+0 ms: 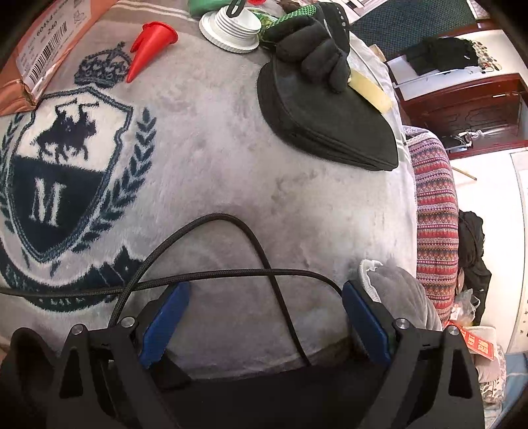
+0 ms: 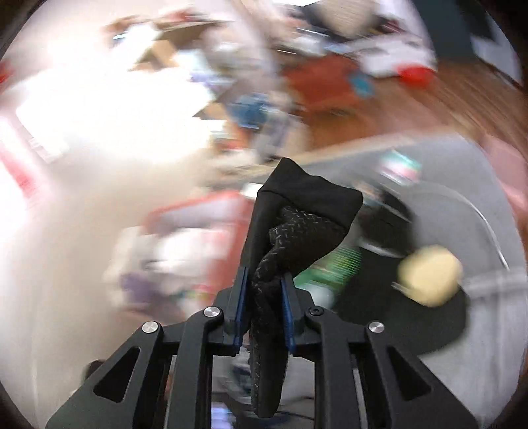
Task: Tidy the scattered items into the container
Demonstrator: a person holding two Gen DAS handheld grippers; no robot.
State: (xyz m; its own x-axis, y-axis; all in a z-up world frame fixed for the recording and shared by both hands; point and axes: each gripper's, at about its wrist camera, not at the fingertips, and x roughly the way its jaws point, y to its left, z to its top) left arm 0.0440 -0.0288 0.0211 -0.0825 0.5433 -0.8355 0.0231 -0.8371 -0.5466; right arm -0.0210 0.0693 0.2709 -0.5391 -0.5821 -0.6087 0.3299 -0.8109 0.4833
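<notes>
Pinching a black glove (image 2: 297,224), right tongs (image 2: 263,297) clamp; left tongs (image 1: 264,316) gape, empty.

The blanket (image 1: 231,158) is plush, matt grey fleece with a woven crest. On it lie a matt black fabric pouch (image 1: 326,122), a knitted black glove (image 1: 313,49), a glossy red plastic cone (image 1: 148,46), a ribbed white plastic lid (image 1: 231,29) and a braided black cable (image 1: 211,274). The right gripper (image 2: 262,307) has matt black plastic arms, blue pads and shiny metal pins, and pinches soft black cloth (image 2: 297,211).
</notes>
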